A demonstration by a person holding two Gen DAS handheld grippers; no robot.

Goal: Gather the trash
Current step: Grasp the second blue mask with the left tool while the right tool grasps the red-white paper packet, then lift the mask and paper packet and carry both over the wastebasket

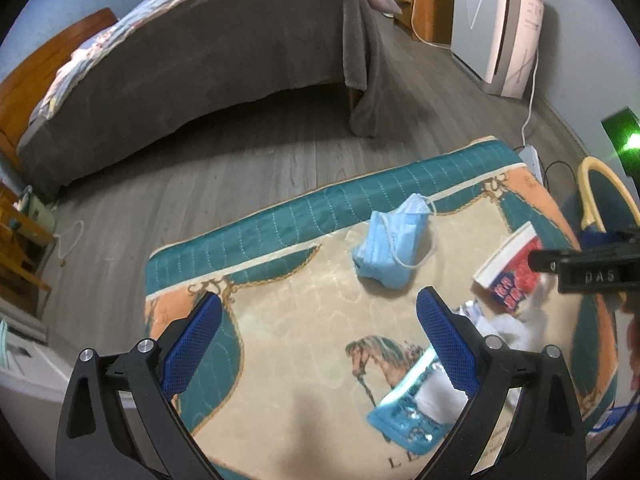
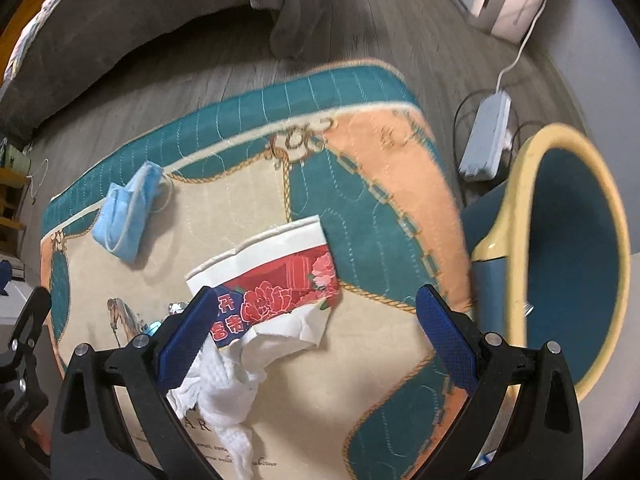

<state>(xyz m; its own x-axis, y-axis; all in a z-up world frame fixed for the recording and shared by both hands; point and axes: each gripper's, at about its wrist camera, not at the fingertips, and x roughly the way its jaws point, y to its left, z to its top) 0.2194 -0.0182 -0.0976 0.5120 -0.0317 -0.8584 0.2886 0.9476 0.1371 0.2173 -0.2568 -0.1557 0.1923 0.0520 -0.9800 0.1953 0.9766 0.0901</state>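
A: Where is the trash?

B: All of it lies on the patterned rug on the wood floor. A crumpled blue face mask sits toward the far side of the rug. Nearer and to the right is a torn red and white paper package, with a wad of white tissue touching its near edge. A small blue plastic wrapper lies near the horse picture on the rug.

A: What about the left hand-held gripper?

B: Released, its 2 blue pads wide apart above the rug. The right pad partly covers the blue plastic wrapper in the left wrist view; whether it touches, I cannot tell.

A: And the right hand-held gripper?

B: Also spread wide, grasping nothing. The paper package and tissue lie between and under its fingers, the left pad overlapping the package's printed end.

A: Anything else around?

B: A yellow-rimmed teal bin just right of the rug, a white power strip beyond it, a bed with a grey blanket at the far side, and a white appliance by the far wall.
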